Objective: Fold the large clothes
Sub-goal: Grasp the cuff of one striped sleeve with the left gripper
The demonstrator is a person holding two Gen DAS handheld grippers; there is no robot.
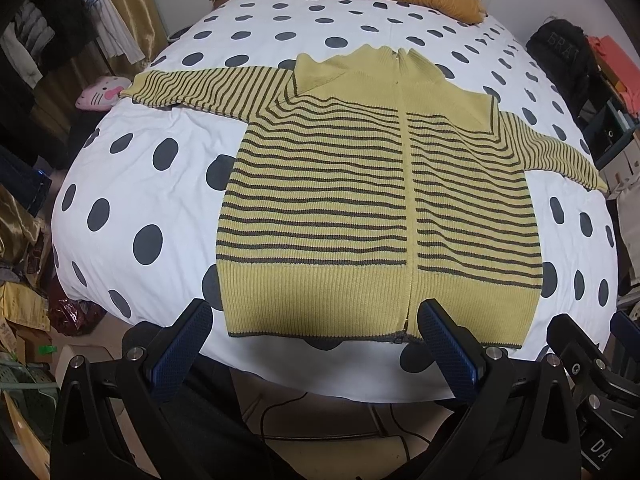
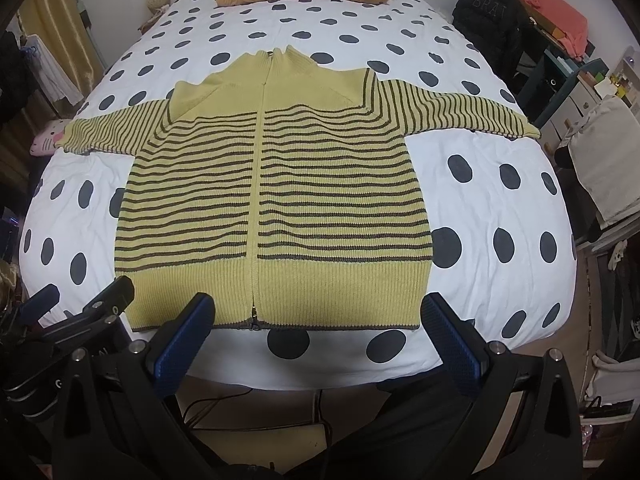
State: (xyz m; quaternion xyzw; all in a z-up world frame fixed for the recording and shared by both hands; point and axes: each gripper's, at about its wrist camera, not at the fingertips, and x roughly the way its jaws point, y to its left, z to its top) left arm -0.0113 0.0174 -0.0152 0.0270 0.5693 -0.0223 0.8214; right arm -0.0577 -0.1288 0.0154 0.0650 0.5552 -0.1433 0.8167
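The knit cardigan (image 1: 360, 200) looks soft, thick, probably heavy; both sleeves suit pinching. The left gripper (image 1: 316, 344) and right gripper (image 2: 316, 340) hold their jaws spread, empty.

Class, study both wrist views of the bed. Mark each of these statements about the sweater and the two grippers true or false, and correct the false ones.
1. The striped sweater lies flat with both sleeves spread out. True.
2. The left gripper is shut on the hem. False: its jaws stand open, holding nothing.
3. The sweater's zip is closed. True.
4. The bed cover is plain white. False: it is white with dark dots.
5. The right gripper is open. True.
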